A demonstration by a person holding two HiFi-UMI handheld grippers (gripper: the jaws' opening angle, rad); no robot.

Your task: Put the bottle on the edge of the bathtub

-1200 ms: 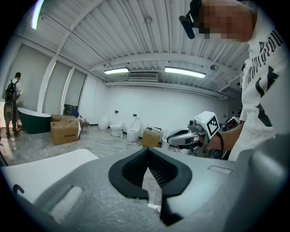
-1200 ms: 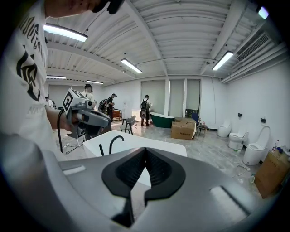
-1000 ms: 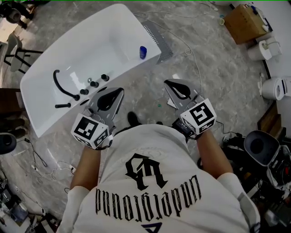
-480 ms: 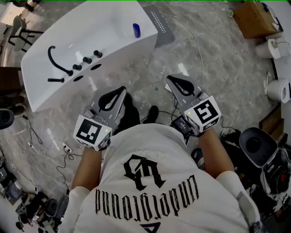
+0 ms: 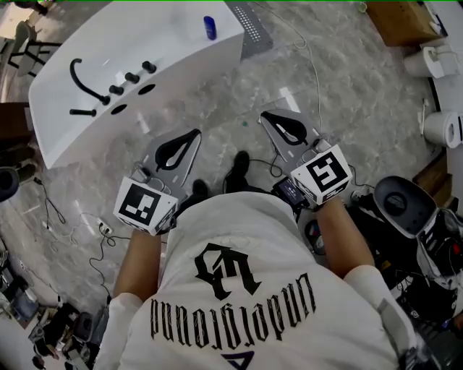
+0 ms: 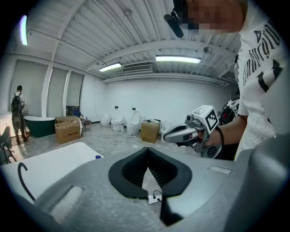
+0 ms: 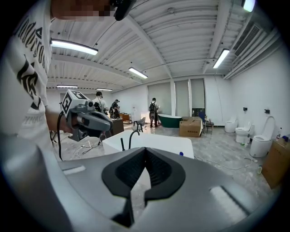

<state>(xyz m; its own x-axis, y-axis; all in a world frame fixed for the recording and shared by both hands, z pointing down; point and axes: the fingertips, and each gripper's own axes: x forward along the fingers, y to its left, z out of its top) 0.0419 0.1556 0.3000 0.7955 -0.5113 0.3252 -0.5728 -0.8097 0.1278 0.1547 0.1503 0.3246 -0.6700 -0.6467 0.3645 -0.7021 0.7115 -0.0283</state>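
Note:
A small blue bottle (image 5: pixel 210 27) stands upright on the far rim of the white bathtub (image 5: pixel 181 50), at the top of the head view. It shows as a blue dot in the left gripper view (image 6: pixel 97 157) and in the right gripper view (image 7: pixel 181 154). My left gripper (image 5: pixel 194 134) and right gripper (image 5: pixel 266 115) hang side by side over the marble floor, well short of the tub. Both are shut with nothing between their jaws. Each gripper appears in the other's view: the right gripper (image 6: pixel 166 136) and the left gripper (image 7: pixel 108 125).
A black curved faucet (image 5: pixel 83 79) and knobs (image 5: pixel 132 76) sit on the tub's near rim. A grey perforated panel (image 5: pixel 249 29) lies beside the tub. Cables (image 5: pixel 311 79) trail over the floor. Cardboard boxes (image 5: pixel 398 18), toilets (image 5: pixel 445 126) and black equipment (image 5: pixel 405 206) stand at the right.
The tub and bottle have slid up and away in the head view as the person stepped back. Both grippers stayed shut and empty, side by side.

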